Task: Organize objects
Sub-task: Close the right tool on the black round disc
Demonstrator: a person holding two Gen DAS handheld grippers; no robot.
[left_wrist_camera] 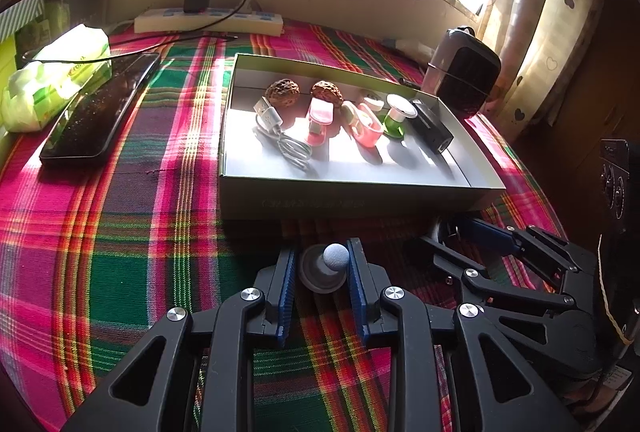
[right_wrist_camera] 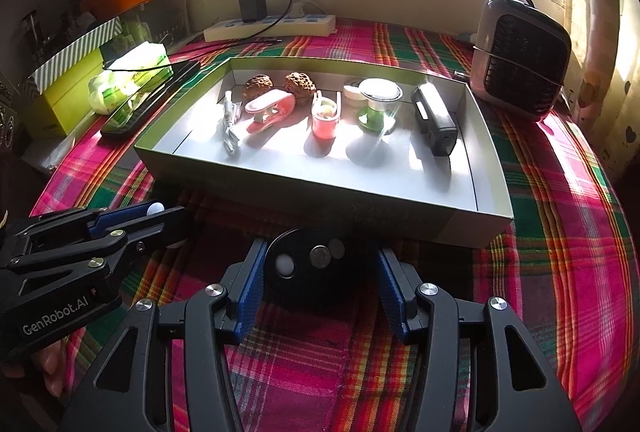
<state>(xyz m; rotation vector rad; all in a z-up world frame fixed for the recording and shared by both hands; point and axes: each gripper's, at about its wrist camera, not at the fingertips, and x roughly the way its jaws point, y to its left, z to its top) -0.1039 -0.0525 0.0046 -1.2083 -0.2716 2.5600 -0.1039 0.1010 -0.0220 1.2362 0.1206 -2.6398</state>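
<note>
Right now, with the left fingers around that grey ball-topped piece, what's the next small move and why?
Probably raise the left gripper a little. Its fingers look closed on the ball-topped piece, low over the cloth just short of the box's near wall; it needs height to clear that wall and reach the box's bare front strip.

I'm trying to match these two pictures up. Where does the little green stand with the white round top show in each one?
Left wrist view: the green stand is right of centre, inside the tray, between a pink clip and a black block.
Right wrist view: the green stand is above centre, again between the pink clip and the black block.
Shared landmark: the white power strip against the far wall.
</note>
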